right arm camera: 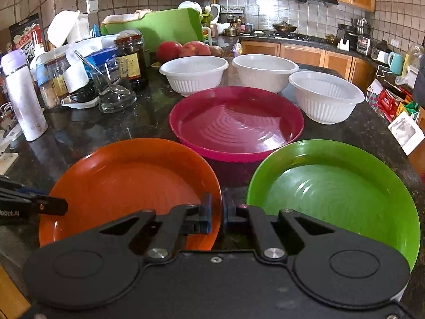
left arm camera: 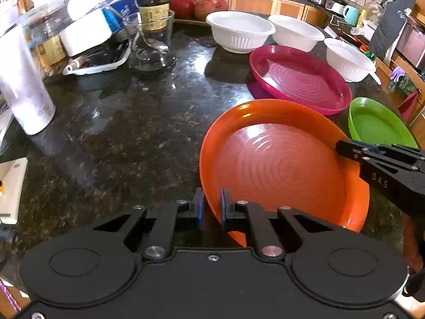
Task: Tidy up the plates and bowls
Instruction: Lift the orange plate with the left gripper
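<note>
Both grippers clamped on the orange plate (right arm camera: 127, 183), at the near left of the dark stone tabletop (left arm camera: 119, 138). Left gripper (left arm camera: 212, 207): jaws pinching the plate's near-left rim, rim between the blue pads. Right gripper (right arm camera: 216, 212): jaws pinching the right rim, next to the green plate (right arm camera: 334, 196). Magenta plate (right arm camera: 236, 125) just beyond, between orange and green. 3 white bowls (right arm camera: 194, 75) in a row at the far side. Jars and a white bottle (right arm camera: 22, 98) clutter the far left.
</note>
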